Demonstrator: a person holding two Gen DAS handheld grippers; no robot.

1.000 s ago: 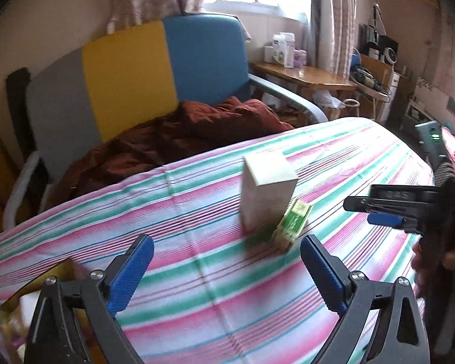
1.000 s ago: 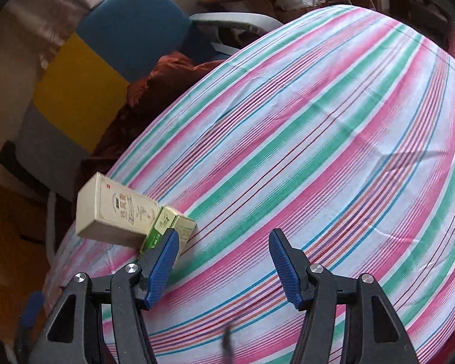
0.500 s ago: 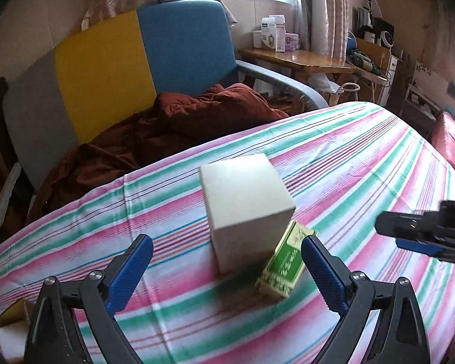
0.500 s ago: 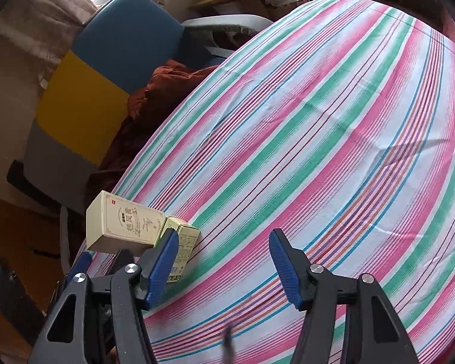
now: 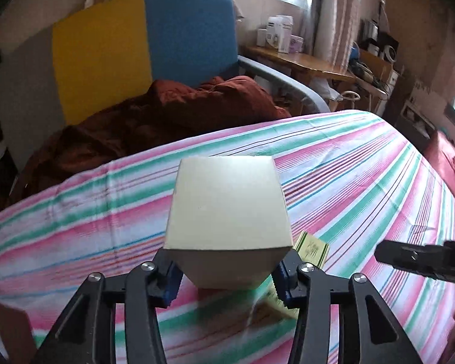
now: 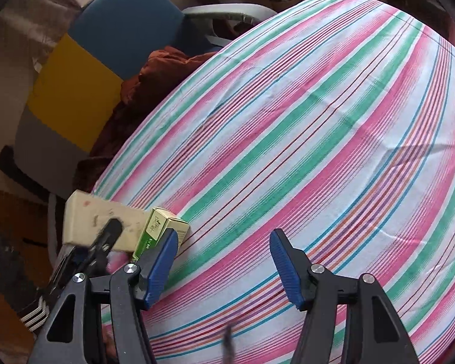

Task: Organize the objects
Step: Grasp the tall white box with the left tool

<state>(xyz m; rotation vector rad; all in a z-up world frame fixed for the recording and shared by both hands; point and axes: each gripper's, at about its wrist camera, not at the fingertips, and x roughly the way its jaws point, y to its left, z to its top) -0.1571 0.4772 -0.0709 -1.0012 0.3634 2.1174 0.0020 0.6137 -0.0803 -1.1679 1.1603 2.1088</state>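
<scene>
Gripping the cream box (image 5: 227,212) between left gripper (image 5: 226,276) jaws, green box (image 5: 314,248) beside, right gripper (image 6: 224,268) jaws wide, empty

Not much legible here. Cream box (image 5: 227,209) in the left wrist view: facing side blank, no print at all. From the right wrist view its long side (image 6: 103,224) carries a red mark and some dark characters, too blurred to read. Small green box (image 5: 314,247) shows green line-art and what could be characters on its pale end flap, can't make them out. In the right wrist view the green box (image 6: 156,229) has white lettering running down its green side, looks like Latin letters, smeared, not readable. White packages on the desk (image 5: 277,33) at back have dark printing, too small to tell.
</scene>
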